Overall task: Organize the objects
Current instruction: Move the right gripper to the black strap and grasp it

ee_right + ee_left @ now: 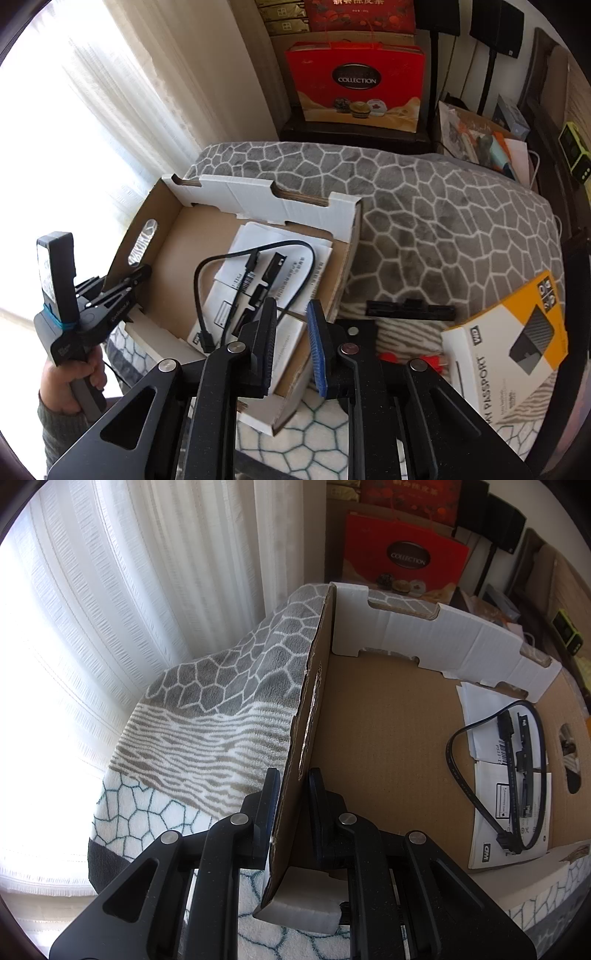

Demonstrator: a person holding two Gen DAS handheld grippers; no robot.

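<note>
The left gripper has its jaws closed tight on the near side wall of the cardboard box, one pad on each face of the wall. From the left wrist view, that brown wall runs straight away from the camera, upright, with a handle slot cut through it. The open box lies on a patterned blanket spread over a bed. Inside, at the far right of the floor, lie white leaflets with a looped black cable on top; the cable's long loop runs from near to far.

From the right wrist view, the right gripper hovers over the near edge of the box, its jaws parted a little with nothing pressed between them. Below lie the leaflets and the black cable, its plug end near the front wall. A hand holds the left gripper at the box's left wall. Outside the box, on the blanket, a black bar-shaped part lies crosswise, and beside it a white and yellow hard-drive carton.
</note>
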